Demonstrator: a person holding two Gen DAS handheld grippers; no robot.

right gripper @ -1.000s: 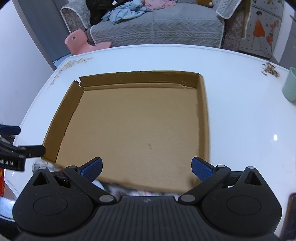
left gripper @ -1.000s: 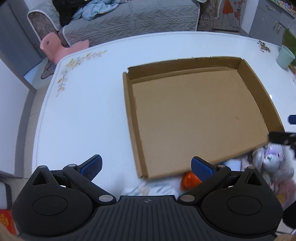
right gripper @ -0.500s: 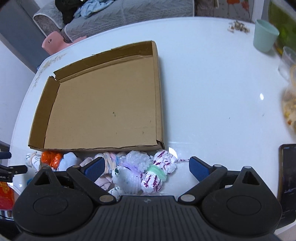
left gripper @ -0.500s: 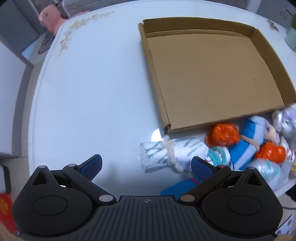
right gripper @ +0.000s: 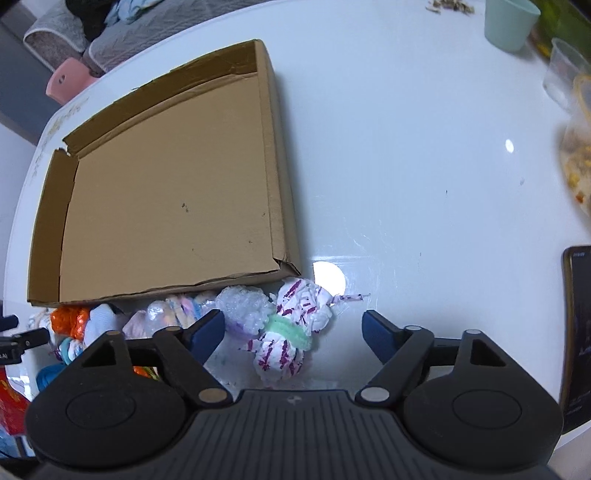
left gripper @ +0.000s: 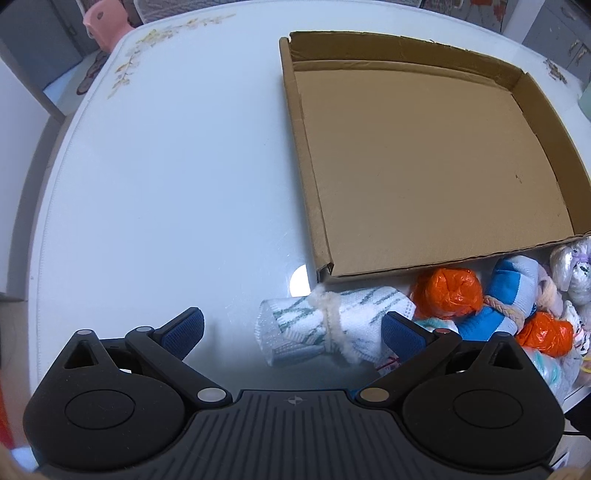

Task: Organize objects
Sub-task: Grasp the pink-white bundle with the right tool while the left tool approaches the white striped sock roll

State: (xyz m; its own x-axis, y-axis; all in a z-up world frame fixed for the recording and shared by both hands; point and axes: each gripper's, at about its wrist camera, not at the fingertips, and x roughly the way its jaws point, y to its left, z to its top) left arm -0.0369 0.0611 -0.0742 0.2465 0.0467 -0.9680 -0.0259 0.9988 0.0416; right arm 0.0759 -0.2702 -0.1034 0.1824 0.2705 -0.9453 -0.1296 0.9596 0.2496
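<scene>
A shallow cardboard tray [left gripper: 306, 155] [right gripper: 273, 155] lies empty on the white table. Several bundled items sit in a row along its near edge. My left gripper [left gripper: 291, 326] is open above a white and green sock roll [left gripper: 332, 325] tied with cream cord; the roll lies between the fingers, untouched. Beside it are an orange plastic bundle [left gripper: 447, 291] and a blue and white sock roll [left gripper: 506, 295]. My right gripper [right gripper: 293, 332] is closing around a white and purple bundle [right gripper: 291, 328] with a green tie; the pads stand clear of it. A clear bubbly bundle [right gripper: 243, 306] lies to its left.
A mint cup [right gripper: 509, 22] and a clear plastic cup [right gripper: 565, 74] stand at the table's far right, with a food container [right gripper: 580, 162] near them. A dark phone [right gripper: 576, 332] lies at the right edge. A grey sofa [right gripper: 129, 26] and pink stool [right gripper: 66, 81] are beyond.
Both grippers have tilted down and dropped lower, bringing the row of bundles in front of the tray into view. The right gripper's fingers have drawn closer together around the white and purple bundle.
</scene>
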